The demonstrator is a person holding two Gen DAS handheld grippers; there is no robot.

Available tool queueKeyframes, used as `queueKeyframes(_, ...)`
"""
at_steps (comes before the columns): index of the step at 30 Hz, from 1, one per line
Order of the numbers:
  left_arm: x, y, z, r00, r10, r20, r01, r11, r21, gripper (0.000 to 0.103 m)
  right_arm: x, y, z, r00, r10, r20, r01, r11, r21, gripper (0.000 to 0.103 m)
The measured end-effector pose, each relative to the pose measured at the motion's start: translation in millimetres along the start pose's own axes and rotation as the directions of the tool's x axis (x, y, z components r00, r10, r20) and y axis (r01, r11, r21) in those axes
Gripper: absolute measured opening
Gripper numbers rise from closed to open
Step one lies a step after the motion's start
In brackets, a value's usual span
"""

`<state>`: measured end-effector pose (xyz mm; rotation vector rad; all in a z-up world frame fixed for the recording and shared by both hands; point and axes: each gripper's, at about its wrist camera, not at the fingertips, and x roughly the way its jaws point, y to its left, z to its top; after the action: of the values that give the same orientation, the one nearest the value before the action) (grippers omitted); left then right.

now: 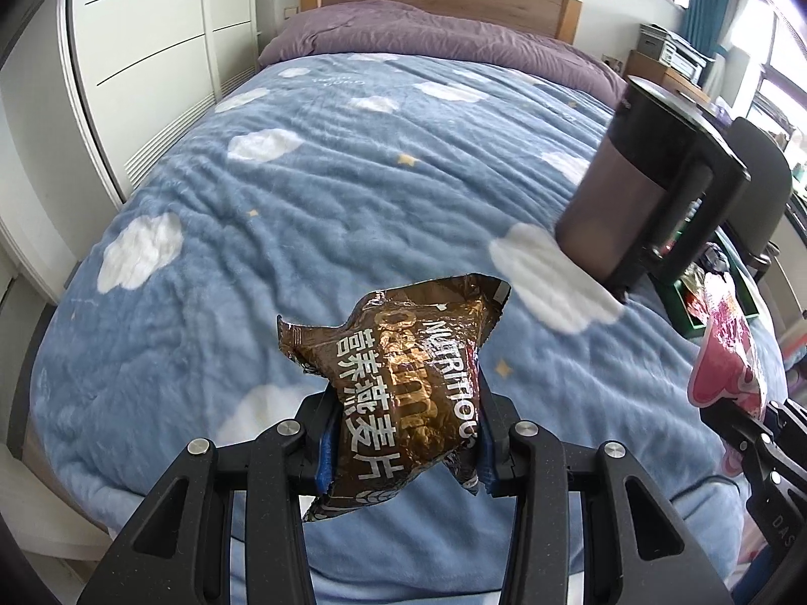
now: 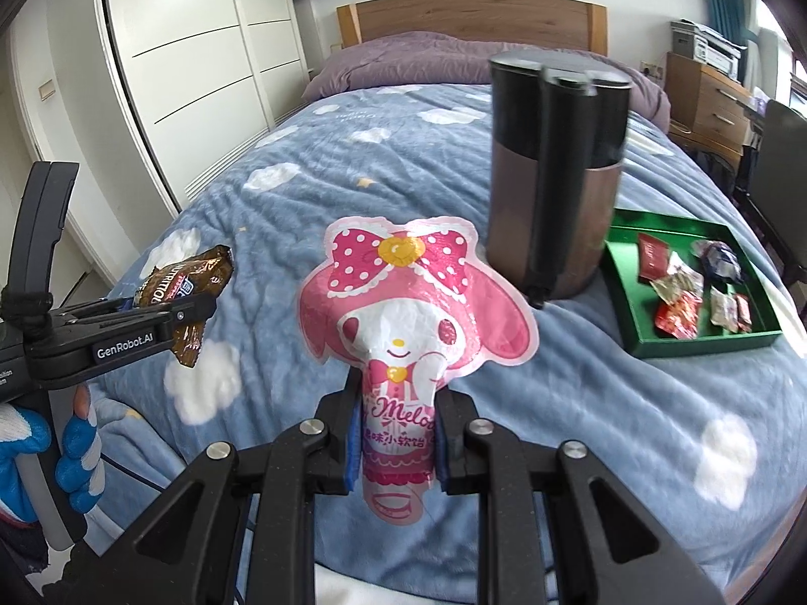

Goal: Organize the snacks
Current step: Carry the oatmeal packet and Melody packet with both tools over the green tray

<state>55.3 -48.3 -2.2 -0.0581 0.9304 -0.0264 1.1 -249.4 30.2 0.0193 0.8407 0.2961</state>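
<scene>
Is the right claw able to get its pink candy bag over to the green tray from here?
Probably yes. The right claw grips the pink candy bag, and the green tray lies open to its right, beside the dark jug, not behind it.

Jug (image 2: 555, 176) on blanket (image 2: 353, 191), tray (image 2: 701, 340) just beside at 3 o'clock, small packets (image 2: 681, 287) inside. Pillow (image 2: 403, 63) behind at 12, headboard (image 2: 469, 15) beyond.

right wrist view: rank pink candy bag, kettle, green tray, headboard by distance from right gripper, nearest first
1. pink candy bag: clamped in the right gripper itself.
2. kettle: standing on the bed, ahead and slightly right.
3. green tray: on the blanket further right; near edge about level with the kettle base, too close to call.
4. headboard: far end of the bed.
</scene>
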Motion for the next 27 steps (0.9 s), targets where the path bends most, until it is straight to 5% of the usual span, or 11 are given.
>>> queueKeyframes(27, -7.8, -108.1, -33.7, 0.996, -0.077, -0.047, 0.086, 0.968, 0.236, 0.037, -38.4, -97.1, -53.5, 0.993, -0.113, 0.024, 0.107, 0.978, 0.182, 0.000)
